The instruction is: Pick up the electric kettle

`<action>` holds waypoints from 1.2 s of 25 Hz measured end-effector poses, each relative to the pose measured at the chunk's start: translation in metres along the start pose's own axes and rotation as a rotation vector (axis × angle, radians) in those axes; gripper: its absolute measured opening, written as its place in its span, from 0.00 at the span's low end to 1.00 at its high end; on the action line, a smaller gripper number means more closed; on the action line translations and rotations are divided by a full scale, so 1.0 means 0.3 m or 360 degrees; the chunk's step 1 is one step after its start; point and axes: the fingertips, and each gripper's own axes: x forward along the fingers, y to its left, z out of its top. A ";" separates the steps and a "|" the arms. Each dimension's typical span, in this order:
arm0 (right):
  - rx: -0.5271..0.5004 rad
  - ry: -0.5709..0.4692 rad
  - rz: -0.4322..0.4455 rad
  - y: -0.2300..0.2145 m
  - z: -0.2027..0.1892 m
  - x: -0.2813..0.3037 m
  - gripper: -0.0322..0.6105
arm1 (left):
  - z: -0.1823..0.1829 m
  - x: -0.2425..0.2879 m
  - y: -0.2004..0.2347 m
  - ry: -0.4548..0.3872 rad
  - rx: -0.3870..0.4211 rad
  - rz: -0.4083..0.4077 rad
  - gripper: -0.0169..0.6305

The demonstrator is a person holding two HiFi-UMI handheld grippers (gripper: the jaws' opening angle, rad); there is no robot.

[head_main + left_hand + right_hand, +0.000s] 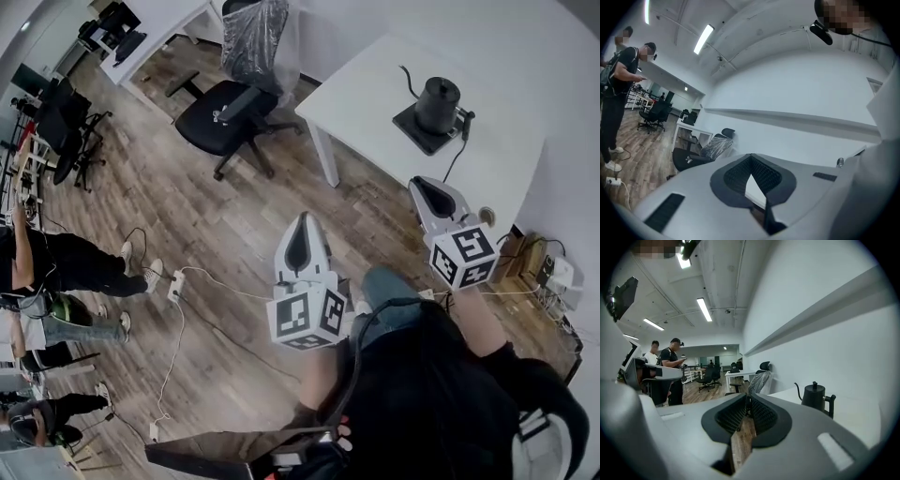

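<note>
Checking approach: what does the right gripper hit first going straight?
Likely the plastic-wrapped chair, far off; depth unclear. The right gripper points left of the kettle.

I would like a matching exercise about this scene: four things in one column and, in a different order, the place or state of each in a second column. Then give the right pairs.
1. electric kettle
2. office chair
3. power strip
4. left gripper

A. lies on the wooden floor
B. stands on its base on the white table
C. jaws shut, nothing between them
D. backrest wrapped in plastic

Pairs: 1-B, 2-D, 3-A, 4-C.
</note>
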 end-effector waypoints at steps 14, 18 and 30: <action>0.0054 -0.0016 -0.0131 -0.308 0.047 0.383 0.05 | 0.023 0.590 0.002 0.0071 0.0068 -0.0189 0.03; 0.0080 -0.0013 -0.0185 -0.418 0.082 0.481 0.05 | 0.039 0.796 -0.059 0.0113 0.0090 -0.0307 0.03; 0.0119 -0.0006 -0.0422 -0.685 0.111 0.496 0.05 | -0.047 1.133 -0.291 0.0252 0.0056 -0.0608 0.03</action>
